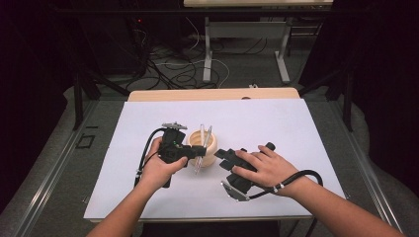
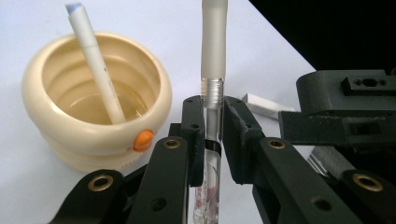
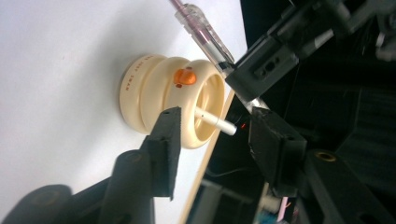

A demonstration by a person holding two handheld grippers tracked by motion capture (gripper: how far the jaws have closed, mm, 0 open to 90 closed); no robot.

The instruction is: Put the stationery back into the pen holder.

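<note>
Left gripper [image 2: 214,116] clamps a clear pen [image 2: 214,60] beside the cream pot [image 1: 201,146] mid-table, right gripper [image 3: 212,135] gapes empty; a skewed grip could tip that pot.

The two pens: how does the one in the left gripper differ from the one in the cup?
The clear pen is clamped between the jaws of the left gripper, outside the cream cup; the white pen leans inside that cup, untouched. The clear pen has a see-through barrel with pink markings and a frosted upper section; the white pen is opaque. Both are slim and stand roughly upright.
</note>
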